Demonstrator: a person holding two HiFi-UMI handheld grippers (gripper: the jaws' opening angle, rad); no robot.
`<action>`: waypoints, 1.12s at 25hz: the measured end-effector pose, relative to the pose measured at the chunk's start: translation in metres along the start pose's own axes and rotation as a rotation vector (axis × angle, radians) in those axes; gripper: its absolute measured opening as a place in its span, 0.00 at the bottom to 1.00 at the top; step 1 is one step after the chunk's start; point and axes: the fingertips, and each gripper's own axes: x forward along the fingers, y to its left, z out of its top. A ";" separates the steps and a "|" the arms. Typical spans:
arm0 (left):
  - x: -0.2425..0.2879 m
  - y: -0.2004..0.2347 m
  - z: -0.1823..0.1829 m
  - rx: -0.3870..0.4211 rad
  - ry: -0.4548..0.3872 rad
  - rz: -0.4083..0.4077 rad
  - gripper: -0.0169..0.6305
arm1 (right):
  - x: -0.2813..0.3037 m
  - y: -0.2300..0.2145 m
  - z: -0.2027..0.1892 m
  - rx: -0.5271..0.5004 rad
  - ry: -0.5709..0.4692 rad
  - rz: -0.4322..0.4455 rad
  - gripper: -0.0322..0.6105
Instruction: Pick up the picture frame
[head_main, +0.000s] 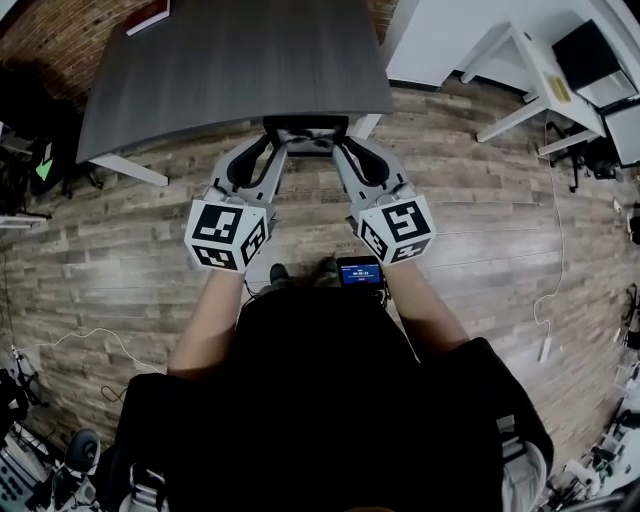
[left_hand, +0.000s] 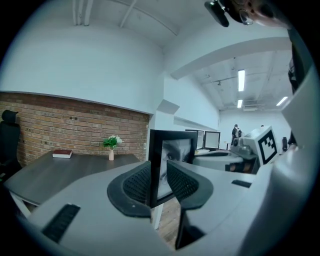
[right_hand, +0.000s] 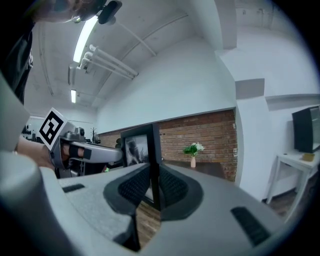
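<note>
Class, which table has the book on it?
The dark table by the brick wall: the red book lies on its corner. The other tables are white.

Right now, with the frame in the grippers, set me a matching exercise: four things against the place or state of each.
Things:
1. picture frame
2. book
3. vase of flowers
4. table

Places or states:
A. lies flat at a far corner of the table
B. dark grey top, white legs
C. clamped on one side by the left gripper, on the other by the right gripper
D. stands upright on the table near the brick wall

Pairs: 1-C; 2-A; 3-D; 4-B
</note>
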 end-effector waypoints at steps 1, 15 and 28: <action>-0.004 0.003 -0.001 -0.002 -0.002 0.003 0.17 | 0.002 0.005 -0.001 0.001 0.003 0.003 0.14; -0.024 0.008 -0.002 0.007 -0.005 -0.042 0.17 | 0.002 0.024 -0.004 0.010 0.007 -0.028 0.14; -0.009 -0.008 0.007 0.028 -0.023 -0.080 0.17 | -0.009 0.004 0.003 0.017 -0.028 -0.057 0.14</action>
